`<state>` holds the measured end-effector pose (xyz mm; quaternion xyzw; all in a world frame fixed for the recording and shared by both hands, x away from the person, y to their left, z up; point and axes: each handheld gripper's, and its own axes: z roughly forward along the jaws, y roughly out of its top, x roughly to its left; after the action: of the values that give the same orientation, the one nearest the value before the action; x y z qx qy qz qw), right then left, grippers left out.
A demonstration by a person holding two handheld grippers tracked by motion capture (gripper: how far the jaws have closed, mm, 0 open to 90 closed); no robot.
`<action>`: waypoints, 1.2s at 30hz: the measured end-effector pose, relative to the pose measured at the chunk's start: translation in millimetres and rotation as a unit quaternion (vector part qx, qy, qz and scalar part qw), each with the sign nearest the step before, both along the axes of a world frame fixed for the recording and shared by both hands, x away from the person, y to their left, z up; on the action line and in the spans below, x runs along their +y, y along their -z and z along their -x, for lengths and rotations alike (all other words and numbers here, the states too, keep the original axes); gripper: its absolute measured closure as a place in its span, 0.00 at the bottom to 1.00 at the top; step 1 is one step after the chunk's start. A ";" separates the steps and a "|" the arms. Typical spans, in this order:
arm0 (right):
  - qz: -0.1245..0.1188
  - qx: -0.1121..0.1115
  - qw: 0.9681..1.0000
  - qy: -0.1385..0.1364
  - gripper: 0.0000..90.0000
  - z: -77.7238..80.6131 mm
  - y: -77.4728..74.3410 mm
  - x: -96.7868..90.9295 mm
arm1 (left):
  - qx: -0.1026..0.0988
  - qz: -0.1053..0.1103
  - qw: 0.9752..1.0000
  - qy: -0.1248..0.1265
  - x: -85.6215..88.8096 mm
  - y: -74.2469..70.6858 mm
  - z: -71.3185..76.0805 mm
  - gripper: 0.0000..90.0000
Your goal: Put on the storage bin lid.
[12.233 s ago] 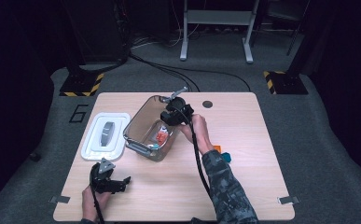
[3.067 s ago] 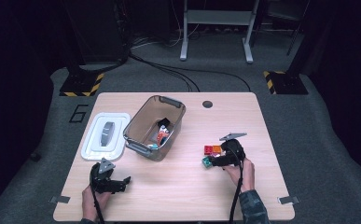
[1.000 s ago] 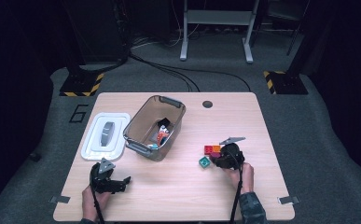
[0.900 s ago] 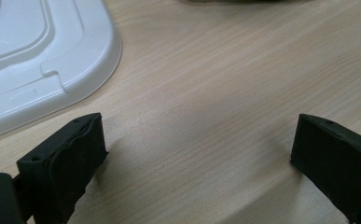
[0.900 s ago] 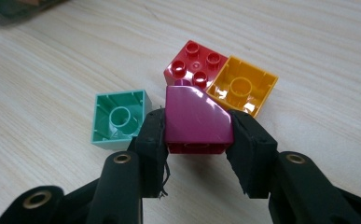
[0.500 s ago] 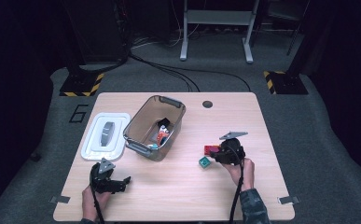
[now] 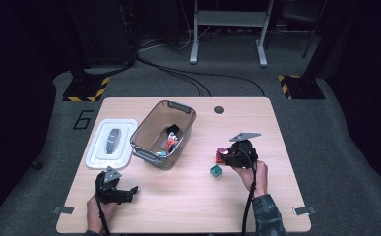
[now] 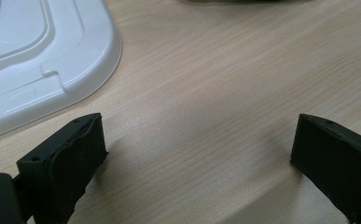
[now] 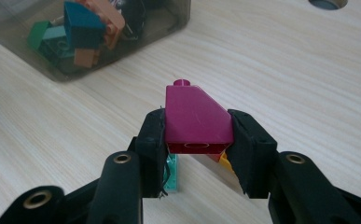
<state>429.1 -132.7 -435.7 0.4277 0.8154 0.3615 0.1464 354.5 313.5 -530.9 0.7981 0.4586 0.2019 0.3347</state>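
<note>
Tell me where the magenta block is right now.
The magenta block sits clamped in the right gripper, on the table's right side, just right of the green block in the high view.

Black fingers (image 9: 152,140) clamp a magenta sloped brick (image 9: 196,120) above the wooden table (image 9: 308,70).

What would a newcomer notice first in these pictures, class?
First, the magenta block clamped in the right claw, toward the table's right side. Next, the clear bin of mixed blocks at the table's middle, with its white lid lying beside it. The left claw rests open near the front edge.
</note>
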 end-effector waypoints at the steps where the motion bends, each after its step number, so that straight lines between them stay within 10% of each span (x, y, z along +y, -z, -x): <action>1: 0.002 0.000 1.000 0.000 0.65 -0.4 -3.9 1.5 | 0.001 0.000 1.000 0.000 0.0 -0.1 0.1 0.03; 36: 0.009 -0.035 0.999 -0.033 0.65 -21.1 -60.7 32.6 | 0.001 0.004 1.000 -0.001 -0.4 0.2 0.1 0.03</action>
<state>450.2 -100.1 -375.0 0.3863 0.8269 0.3733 0.1665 354.4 313.1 -531.1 0.7963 0.4607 0.2002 0.3370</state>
